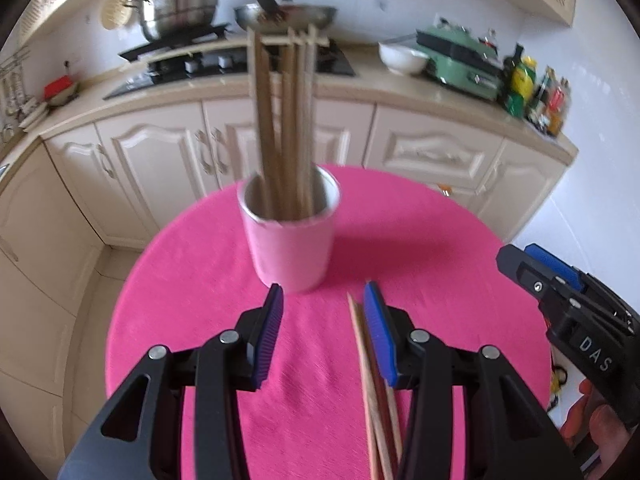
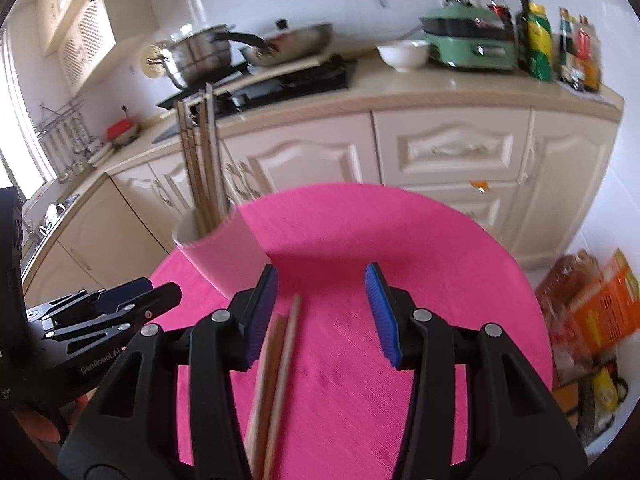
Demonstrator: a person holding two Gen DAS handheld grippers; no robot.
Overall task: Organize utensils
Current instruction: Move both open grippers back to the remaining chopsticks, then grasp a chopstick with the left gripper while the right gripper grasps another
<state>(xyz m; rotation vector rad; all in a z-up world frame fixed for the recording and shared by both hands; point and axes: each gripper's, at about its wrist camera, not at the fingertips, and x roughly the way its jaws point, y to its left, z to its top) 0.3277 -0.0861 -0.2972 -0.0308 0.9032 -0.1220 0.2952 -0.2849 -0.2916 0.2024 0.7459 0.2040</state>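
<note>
A pink cup [image 1: 290, 246] stands on the round pink table [image 1: 200, 300] and holds several wooden chopsticks [image 1: 284, 120] upright. It also shows in the right wrist view [image 2: 228, 256]. A few loose chopsticks [image 1: 376, 392] lie flat on the table beside my left gripper's right finger. My left gripper [image 1: 324, 300] is open and empty just in front of the cup. My right gripper [image 2: 322, 280] is open and empty above the loose chopsticks [image 2: 276, 376], which lie between its fingers near the left one. Each gripper shows at the edge of the other's view.
Behind the table runs a kitchen counter [image 1: 360, 80] with cream cabinets, a stove with a pot [image 1: 180, 8] and pan, a white bowl [image 1: 402, 58], a green appliance [image 1: 460, 60] and bottles. Bags [image 2: 588, 320] lie on the floor to the right.
</note>
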